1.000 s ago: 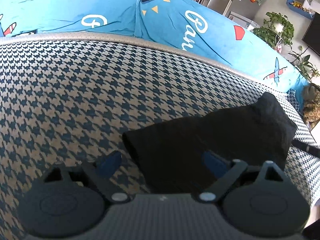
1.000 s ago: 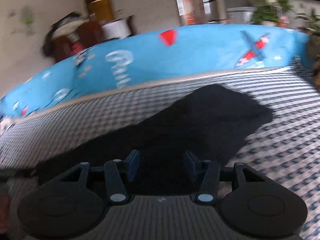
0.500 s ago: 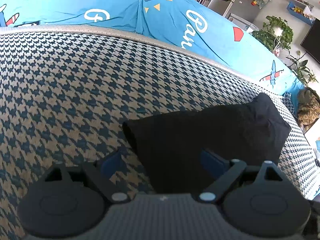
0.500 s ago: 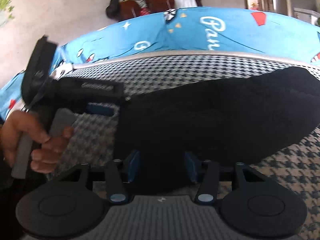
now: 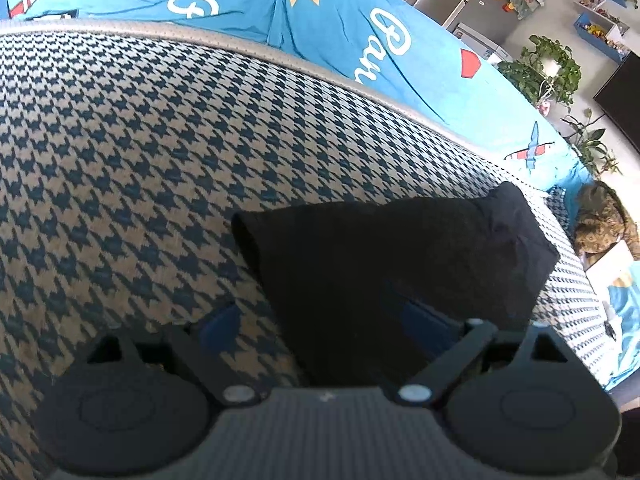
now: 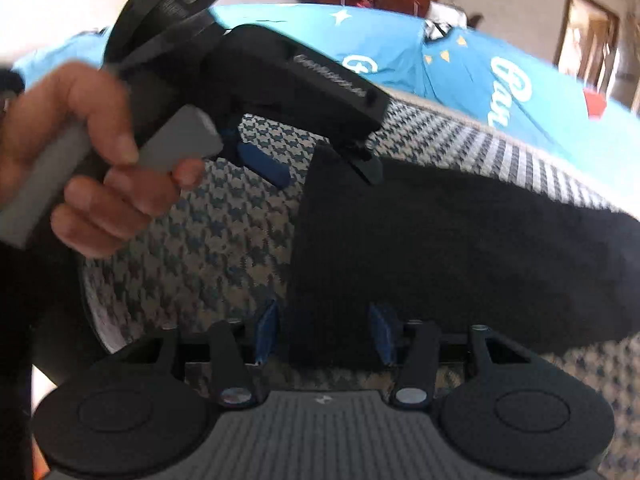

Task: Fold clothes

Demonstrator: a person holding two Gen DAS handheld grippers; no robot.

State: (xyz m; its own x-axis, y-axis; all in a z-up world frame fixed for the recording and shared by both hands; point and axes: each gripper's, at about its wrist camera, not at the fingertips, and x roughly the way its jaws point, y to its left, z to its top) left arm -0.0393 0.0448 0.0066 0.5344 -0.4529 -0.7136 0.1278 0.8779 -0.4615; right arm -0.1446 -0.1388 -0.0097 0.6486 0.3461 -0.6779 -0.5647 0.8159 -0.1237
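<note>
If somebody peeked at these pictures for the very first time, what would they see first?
Probably the black garment, a dark lump lying on the blue-and-tan houndstooth cover. Next, the bright blue sheet with white writing and little planes, along the far edge behind it. In the right wrist view, a hand holds the left gripper at the garment's edge.

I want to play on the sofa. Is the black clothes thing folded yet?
Partly. The black garment already lies doubled into a compact slab on the houndstooth cushion. Right now the left gripper and right gripper both hang open at its near edge, gripping nothing. Probably one more fold, or tidying, is left.
</note>
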